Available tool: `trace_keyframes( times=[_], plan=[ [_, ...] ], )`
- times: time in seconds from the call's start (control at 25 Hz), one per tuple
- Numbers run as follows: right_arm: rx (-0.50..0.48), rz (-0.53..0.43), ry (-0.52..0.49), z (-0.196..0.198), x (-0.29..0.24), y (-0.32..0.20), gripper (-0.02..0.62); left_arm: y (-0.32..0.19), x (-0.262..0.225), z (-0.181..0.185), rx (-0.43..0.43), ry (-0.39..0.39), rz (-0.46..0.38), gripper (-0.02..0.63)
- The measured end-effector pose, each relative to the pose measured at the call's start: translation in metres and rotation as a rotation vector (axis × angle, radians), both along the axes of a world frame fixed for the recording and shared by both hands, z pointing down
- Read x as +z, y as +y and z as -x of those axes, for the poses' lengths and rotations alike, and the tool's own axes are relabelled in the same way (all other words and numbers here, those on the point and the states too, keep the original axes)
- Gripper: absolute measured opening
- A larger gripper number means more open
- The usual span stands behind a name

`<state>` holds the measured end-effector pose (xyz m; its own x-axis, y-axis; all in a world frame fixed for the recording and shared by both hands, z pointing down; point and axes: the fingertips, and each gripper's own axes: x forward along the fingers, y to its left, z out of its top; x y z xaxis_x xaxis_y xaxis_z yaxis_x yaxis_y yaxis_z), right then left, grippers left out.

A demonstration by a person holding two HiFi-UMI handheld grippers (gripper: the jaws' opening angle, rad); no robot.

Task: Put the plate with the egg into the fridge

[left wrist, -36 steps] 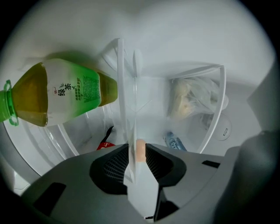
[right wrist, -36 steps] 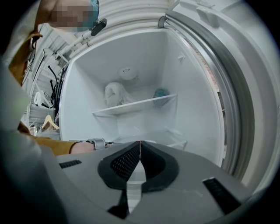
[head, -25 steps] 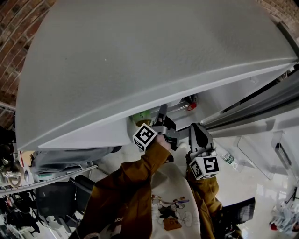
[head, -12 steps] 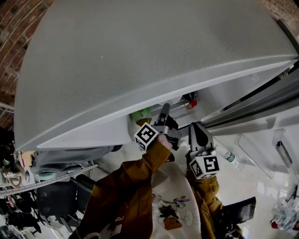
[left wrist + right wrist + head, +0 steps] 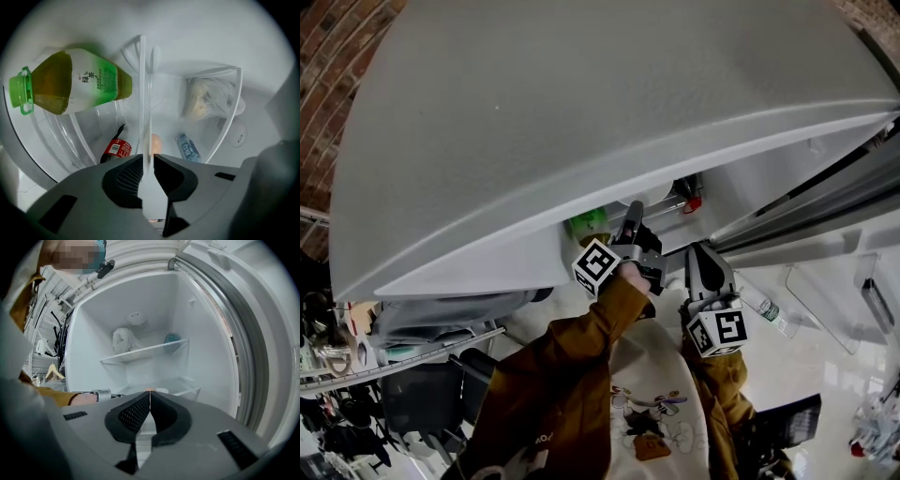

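Clamps the plate (image 5: pixel 145 93) by its rim in the left hand-held gripper (image 5: pixel 146 161), seemingly level to stop the egg (image 5: pixel 155 143) rolling, inside the open fridge (image 5: pixel 197 333). Holds the right hand-held gripper (image 5: pixel 149 401) pressed together, empty, back out of the way.

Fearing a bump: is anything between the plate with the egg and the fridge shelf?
Nothing visible: the left gripper holds the white plate in the open fridge; a dark cola bottle and clear water bottle flank it.

Glass shelf (image 5: pixel 154 351) in the fridge (image 5: pixel 201 333) — white bag (image 5: pixel 124 339), teal round thing (image 5: pixel 172 339) on it
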<state>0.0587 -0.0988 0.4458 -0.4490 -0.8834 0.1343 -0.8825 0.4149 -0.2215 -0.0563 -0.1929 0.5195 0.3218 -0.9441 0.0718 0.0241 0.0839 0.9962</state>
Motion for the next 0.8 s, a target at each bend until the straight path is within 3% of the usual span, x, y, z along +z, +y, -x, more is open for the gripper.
trace_keyframes(
  times=[0.12,0.56,0.8],
  plan=[
    [-0.004,-0.001,0.002,0.000,0.000,0.000,0.006,-0.001,-0.001,0.002,-0.005,-0.005,-0.001,0.021],
    [-0.031,0.011,0.005,0.005,0.004,-0.003,0.006,-0.001,0.001,0.002,0.001,0.014,0.005,0.020],
    [-0.067,0.076,-0.017,0.008,0.025,-0.025,0.008,-0.002,0.000,0.002,0.003,0.013,0.004,0.020]
  ],
)
